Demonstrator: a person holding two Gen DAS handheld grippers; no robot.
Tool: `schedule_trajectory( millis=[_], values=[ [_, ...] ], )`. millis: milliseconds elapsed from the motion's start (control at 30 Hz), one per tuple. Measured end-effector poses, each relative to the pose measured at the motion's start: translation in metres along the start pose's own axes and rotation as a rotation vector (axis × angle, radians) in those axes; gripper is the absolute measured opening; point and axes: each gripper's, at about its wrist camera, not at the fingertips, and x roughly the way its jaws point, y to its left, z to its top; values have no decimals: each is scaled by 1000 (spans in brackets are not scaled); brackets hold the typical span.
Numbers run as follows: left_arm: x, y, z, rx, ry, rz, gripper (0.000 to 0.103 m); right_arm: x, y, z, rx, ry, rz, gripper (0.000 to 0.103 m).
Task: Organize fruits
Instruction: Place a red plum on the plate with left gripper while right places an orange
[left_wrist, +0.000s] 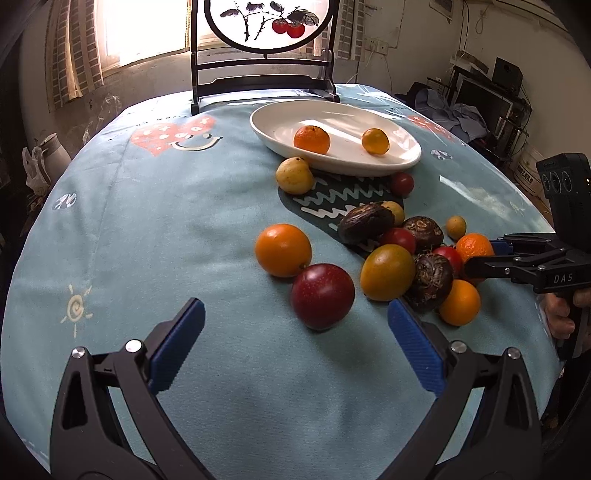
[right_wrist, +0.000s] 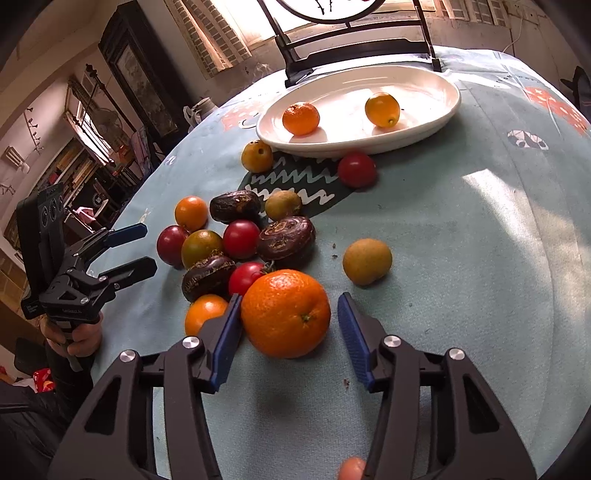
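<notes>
A white oval plate (left_wrist: 369, 166) (right_wrist: 424, 129) at the far side of the table holds two small oranges (left_wrist: 311, 139) (left_wrist: 375, 140). Loose fruit lies on the blue cloth in front of it: oranges, red tomatoes, dark brown fruits, yellow-green ones. My left gripper (left_wrist: 295, 314) is open; a dark red fruit (left_wrist: 322, 296) lies just ahead between its fingers, untouched. My right gripper (right_wrist: 290, 325) is open around a large mandarin (right_wrist: 286, 313); the left pad touches or nearly touches it, the right pad stands apart. The right gripper also shows in the left wrist view (left_wrist: 484, 254).
A dark wooden stand (left_wrist: 264, 79) with a round painted screen stands behind the plate. A round brownish fruit (right_wrist: 366, 261) lies alone to the right of the pile. The left gripper shows at the left table edge in the right wrist view (right_wrist: 144, 245). Room clutter surrounds the table.
</notes>
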Motion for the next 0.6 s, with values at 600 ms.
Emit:
schedule_trajectory(
  millis=[600],
  values=[
    [26,-15,9,68,88,14,61,-9,-15,-2,92,-41,64,46]
  ],
)
